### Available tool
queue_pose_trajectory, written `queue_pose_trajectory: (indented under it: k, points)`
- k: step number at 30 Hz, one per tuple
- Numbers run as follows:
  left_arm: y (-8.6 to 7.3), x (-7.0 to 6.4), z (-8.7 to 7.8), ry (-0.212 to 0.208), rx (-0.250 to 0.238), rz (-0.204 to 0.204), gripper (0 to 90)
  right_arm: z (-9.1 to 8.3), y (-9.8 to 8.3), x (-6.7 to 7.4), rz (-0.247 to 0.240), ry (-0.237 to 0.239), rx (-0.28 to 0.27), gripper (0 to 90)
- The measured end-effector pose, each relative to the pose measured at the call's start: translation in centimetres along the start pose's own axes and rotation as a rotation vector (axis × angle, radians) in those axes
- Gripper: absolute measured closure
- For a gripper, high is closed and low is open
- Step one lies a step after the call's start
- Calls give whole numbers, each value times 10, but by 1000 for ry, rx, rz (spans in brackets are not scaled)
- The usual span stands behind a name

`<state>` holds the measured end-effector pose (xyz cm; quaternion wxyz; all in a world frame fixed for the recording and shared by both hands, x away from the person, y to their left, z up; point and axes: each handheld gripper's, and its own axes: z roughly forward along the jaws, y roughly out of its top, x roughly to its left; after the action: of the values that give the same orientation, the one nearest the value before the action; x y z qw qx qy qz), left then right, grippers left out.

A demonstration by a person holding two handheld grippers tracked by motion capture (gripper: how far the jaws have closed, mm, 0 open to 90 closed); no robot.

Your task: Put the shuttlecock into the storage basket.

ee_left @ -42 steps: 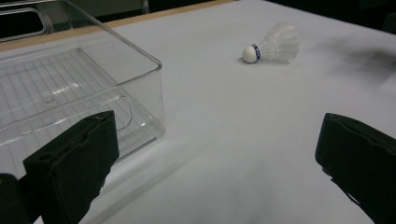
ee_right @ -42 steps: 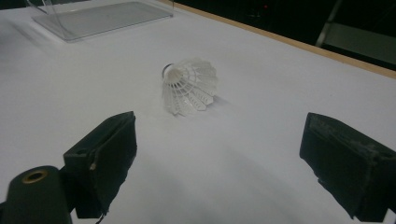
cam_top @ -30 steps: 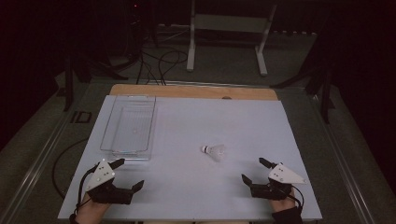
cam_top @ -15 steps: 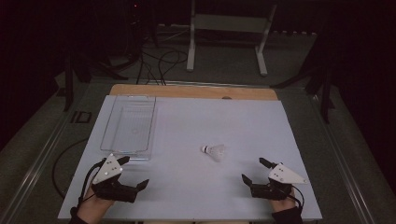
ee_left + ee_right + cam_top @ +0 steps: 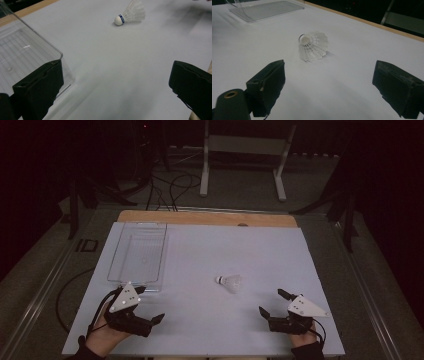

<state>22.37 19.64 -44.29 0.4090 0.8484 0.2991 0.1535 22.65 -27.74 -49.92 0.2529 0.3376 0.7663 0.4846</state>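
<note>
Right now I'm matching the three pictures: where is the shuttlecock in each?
High view: shuttlecock right of centre on the white table.
Left gripper view: top centre, cork end pointing left.
Right gripper view: centre, feathers toward camera.
Shared landmark: the clear tray.

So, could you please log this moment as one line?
left gripper: open, by tray | right gripper: open, near shuttlecock | shuttlecock: lying on table, untouched
</note>
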Motion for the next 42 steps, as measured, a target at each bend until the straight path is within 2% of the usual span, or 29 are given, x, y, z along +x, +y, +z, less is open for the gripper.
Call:
queue_pose_trajectory:
  k: [6, 8, 15, 31, 36, 38, 41, 42]
  points:
    - [7, -4, 7, -45, 43, 38, 3, 0, 0, 0, 0, -2, 1, 113]
    - [9, -4, 9, -60, 52, 38, 2, 0, 0, 0, 0, -2, 2, 113]
    - [16, -8, 13, -70, 89, 71, 3, 0, 0, 0, 2, 0, 2, 113]
    - [31, -14, 27, -133, 144, 154, 2, 0, 0, 0, -1, 1, 3, 113]
    - [37, -16, 32, -176, 153, 183, 2, 0, 0, 0, -2, 1, 3, 113]
    - [38, -17, 35, -181, 158, 204, 2, 0, 0, 0, -2, 0, 3, 113]
    - [40, -18, 37, -194, 171, 219, 3, 0, 0, 0, -2, 0, 2, 113]
    - [40, -18, 38, -210, 167, 212, 3, 0, 0, 0, -1, 0, 2, 113]
